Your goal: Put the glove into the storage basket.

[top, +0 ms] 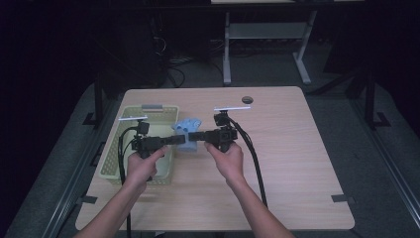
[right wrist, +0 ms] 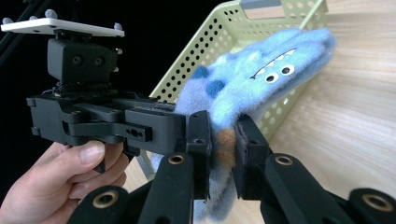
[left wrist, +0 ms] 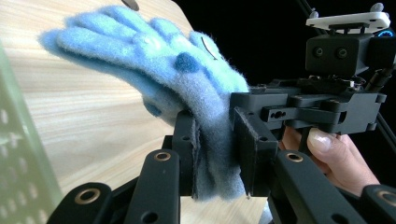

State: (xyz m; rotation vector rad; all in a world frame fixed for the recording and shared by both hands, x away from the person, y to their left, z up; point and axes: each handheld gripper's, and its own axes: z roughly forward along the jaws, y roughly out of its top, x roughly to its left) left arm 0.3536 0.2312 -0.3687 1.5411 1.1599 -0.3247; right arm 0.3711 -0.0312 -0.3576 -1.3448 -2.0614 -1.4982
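A big wooden table takes up most of the high view. On its left side sits a light green basket with lots of little holes in its walls. A person's two arms come in from the bottom, and each hand holds a black gripper. The left gripper and the right gripper point at each other, tip to tip, just to the right of the basket's rim. Between them is a fuzzy blue glove. It is up off the table, held from both sides. In the left gripper view, the jaws of the left gripper are closed tight on the glove's cuff, and the soft fingers stick up and away over the table. In the right gripper view, the jaws of the right gripper also pinch the cuff. That side of the glove has small round eyes, a toothy mouth, dark blue spots and a brown patch, with the basket right behind it.
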